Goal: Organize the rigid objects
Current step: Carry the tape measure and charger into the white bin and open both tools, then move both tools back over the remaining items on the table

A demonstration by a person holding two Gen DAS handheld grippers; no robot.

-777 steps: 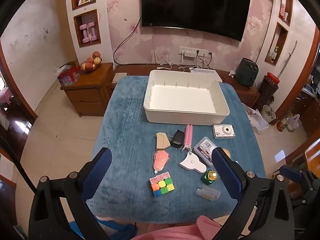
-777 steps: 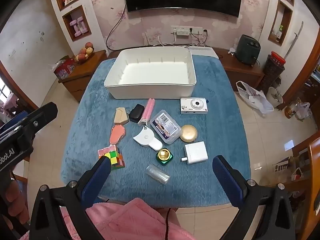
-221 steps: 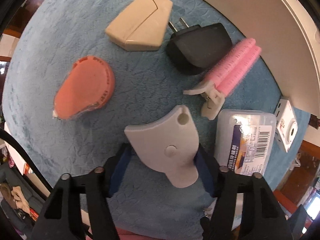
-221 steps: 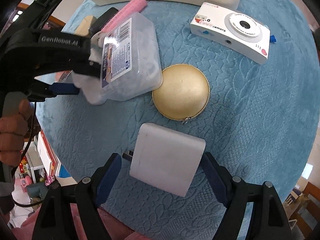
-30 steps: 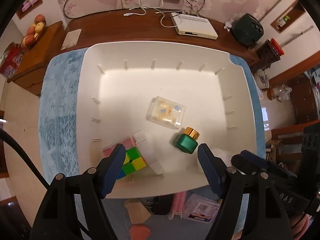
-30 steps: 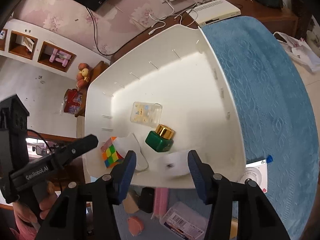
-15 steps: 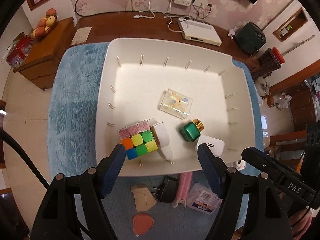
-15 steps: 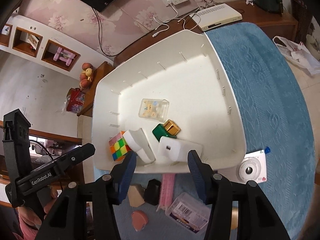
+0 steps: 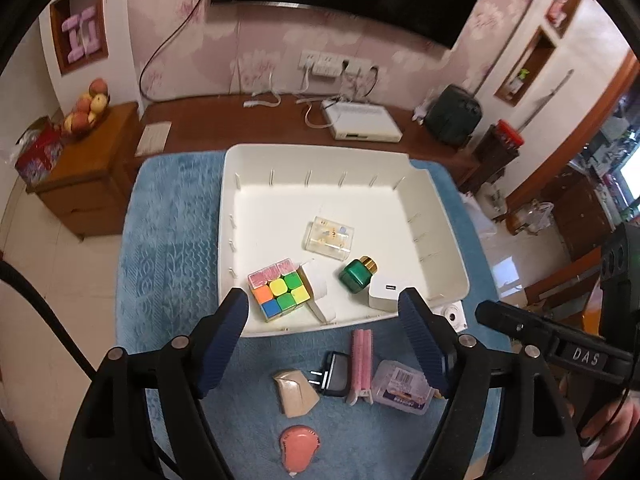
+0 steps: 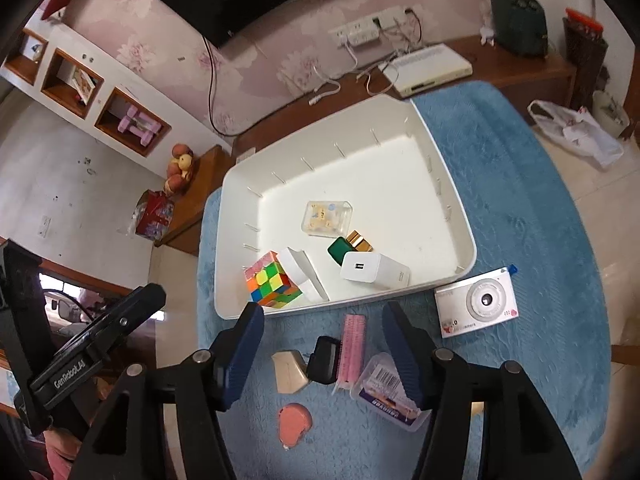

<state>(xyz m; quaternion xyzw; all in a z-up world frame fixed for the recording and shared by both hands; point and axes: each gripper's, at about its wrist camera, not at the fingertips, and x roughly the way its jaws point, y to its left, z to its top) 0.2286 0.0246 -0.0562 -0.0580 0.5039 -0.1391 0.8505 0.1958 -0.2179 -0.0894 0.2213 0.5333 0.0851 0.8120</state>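
Both the left gripper (image 9: 322,308) and the right gripper (image 10: 323,322) hung above the blue cloth (image 9: 172,232) with jaws spread wide and holding nothing. In the white bin (image 10: 404,160) lay a puzzle cube (image 9: 280,290), a green bottle (image 9: 357,275), a white charger (image 10: 374,271) and a clear box (image 9: 330,238). A camera (image 10: 478,302) sat beside the bin.

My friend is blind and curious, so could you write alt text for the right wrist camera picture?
An open gripper hangs above a blue cloth where a white bin holds a puzzle cube, a white charger, a green bottle and a clear box. A white camera, a pink roller and other small items lie outside it.
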